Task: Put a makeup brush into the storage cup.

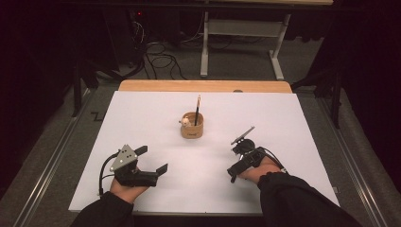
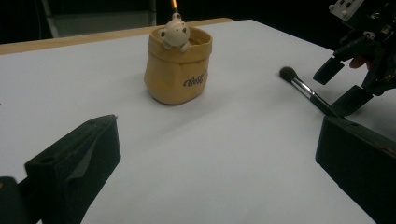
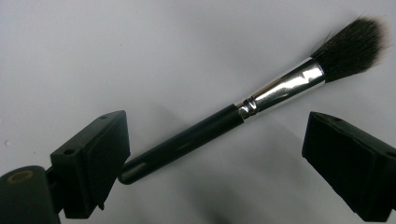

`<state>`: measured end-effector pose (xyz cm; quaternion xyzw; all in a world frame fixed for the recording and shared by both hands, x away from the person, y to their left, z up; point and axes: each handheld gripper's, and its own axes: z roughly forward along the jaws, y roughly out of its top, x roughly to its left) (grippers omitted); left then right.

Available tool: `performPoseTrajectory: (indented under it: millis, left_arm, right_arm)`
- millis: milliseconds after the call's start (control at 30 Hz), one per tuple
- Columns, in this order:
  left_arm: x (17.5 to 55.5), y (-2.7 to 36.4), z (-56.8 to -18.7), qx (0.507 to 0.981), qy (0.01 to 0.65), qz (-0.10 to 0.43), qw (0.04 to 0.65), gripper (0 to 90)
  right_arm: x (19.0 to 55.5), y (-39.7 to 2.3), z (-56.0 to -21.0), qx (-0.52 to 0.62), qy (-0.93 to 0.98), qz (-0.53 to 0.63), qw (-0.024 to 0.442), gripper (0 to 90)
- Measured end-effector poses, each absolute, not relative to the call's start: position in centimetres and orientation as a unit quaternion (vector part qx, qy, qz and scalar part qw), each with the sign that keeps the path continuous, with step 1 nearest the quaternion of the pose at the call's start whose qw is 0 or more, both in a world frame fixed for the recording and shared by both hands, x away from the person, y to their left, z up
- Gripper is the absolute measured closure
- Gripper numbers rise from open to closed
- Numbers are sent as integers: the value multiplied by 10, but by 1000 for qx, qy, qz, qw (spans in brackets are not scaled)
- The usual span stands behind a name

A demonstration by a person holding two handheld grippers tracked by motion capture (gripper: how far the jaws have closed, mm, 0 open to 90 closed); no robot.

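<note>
- High view: brush (image 1: 243, 135) lies right of centre in the frame on the white surface (image 1: 156, 118), long axis slanting from lower left to upper right. The right claw (image 1: 239, 150) sits at its lower end with jaws spread and nothing gripped. The left claw (image 1: 152, 159), at lower left of the frame, is likewise released and well apart from everything. A tan cup (image 1: 192, 125) stands at centre frame with a pencil (image 1: 197, 109) upright in it and a small pale figure on its rim.
- Left gripper view: the cup (image 2: 177, 70) stands upper centre, the bear figure (image 2: 174, 31) peeking over its rim. The brush (image 2: 306, 91) lies at the right, bristle head pointing toward upper left of the frame, handle running down under the right claw (image 2: 344, 84), which hovers spread over it.
- Right gripper view: the brush (image 3: 243, 109) crosses the frame diagonally, dark bristles at upper right, silver ferrule mid-frame, black handle end at lower left just beside the left-hand jaw. Both jaws stand wide, the handle between them but not pinched.
- Step in hand, as I judge it: lining up to pick the brush. The next move calls for closing squarely across the handle, then lifting and tipping it upright, likely for the cup.
</note>
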<state>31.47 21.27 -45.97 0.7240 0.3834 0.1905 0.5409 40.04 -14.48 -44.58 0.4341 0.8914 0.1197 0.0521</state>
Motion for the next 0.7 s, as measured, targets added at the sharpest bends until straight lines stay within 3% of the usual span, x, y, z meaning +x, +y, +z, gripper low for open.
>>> performPoseTrajectory:
  millis: [700]
  left_arm:
    - [315,213,-459,723,384,191,542,7]
  right_arm:
    - [397,-142,-451,436,893,108,34,311]
